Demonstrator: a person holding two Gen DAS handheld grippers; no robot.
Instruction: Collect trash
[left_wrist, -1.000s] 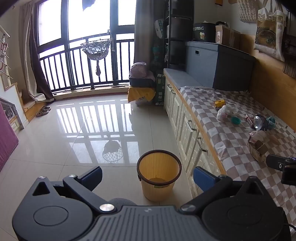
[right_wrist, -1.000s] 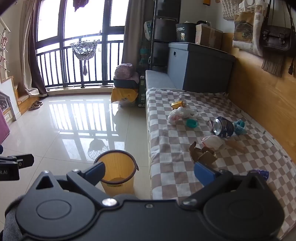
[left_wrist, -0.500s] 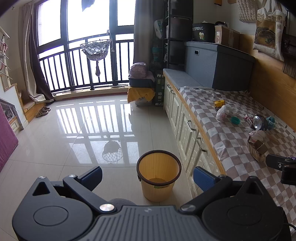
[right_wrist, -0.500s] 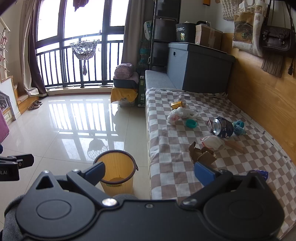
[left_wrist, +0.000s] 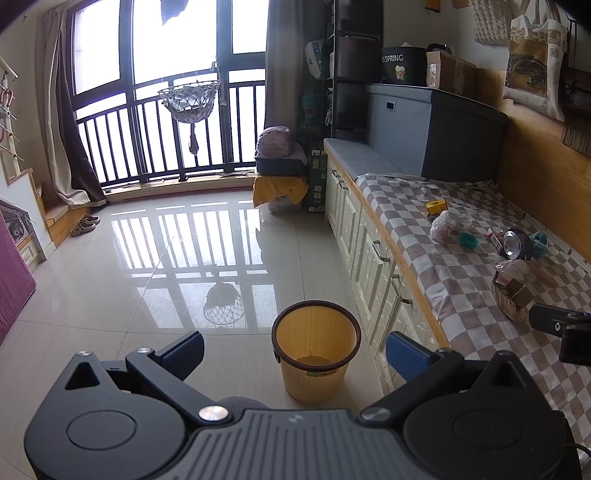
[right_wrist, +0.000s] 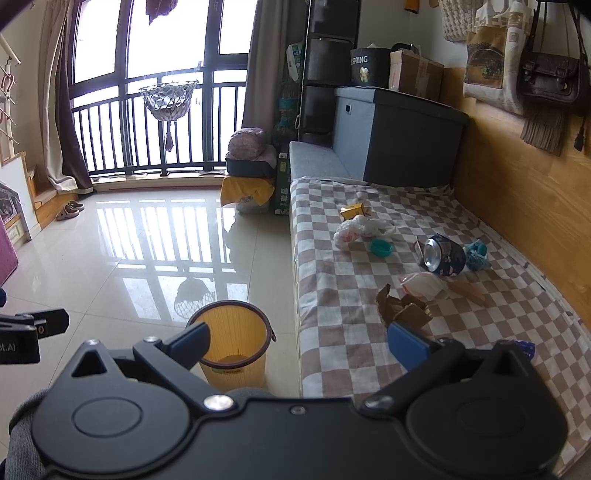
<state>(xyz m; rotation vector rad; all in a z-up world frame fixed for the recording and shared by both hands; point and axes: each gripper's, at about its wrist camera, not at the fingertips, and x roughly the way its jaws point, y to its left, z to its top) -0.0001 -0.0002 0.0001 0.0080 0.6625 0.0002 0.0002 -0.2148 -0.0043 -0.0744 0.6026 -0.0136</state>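
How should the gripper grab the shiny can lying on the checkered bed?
Probably across its round body, coming down from above. The can lies on its side with its silver end facing the camera, so the curved sides are free. A teal thing sits close on its right, so keep the fingers off that.

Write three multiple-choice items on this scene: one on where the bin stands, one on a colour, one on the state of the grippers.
1. Where is the round yellow plastic waste bin?
A. on the checkered bench cover
B. on the tiled floor beside the bench
C. on the grey storage box

2. What colour is the small round lid near the crumpled white plastic bag?
A. teal
B. red
C. black

3. How are the left gripper and right gripper?
A. both open, holding nothing
B. both shut on trash
C. one holds the dented can

Answers: 1 B, it stands on floor tiles by the cabinet fronts. 2 A, it shows teal on the cover. 3 A, fingers spread with nothing between.
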